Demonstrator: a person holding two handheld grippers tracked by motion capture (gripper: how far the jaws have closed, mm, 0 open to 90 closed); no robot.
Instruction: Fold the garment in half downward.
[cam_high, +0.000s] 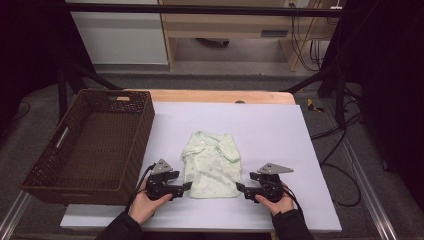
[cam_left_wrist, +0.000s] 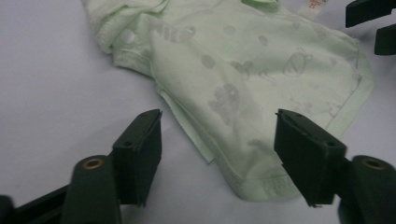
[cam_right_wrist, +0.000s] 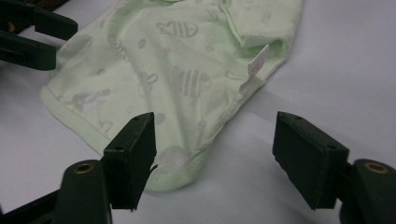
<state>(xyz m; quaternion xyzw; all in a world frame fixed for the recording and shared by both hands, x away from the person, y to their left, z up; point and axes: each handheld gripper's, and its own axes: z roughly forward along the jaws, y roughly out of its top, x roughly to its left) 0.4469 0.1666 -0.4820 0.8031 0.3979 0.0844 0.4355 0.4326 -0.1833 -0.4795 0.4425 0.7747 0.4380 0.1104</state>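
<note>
so your left gripper (cam_high: 187, 186) sits at the near left corner of the pale green baby garment (cam_high: 211, 164), jaws partly apart, hem corner between them but pads not pressing. your right gripper (cam_high: 240, 188) is at the near right corner, same half-open gap, corner lying by one pad, nothing gripped. garment lies flat on the white table sheet (cam_high: 280, 135), right of the brown wicker basket (cam_high: 95, 145).

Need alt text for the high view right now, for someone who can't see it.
A small pale green printed baby garment lies flat on the white table sheet, with the left gripper and right gripper at its two near corners, jaws apart. A dark brown woven basket stands at the left.
</note>
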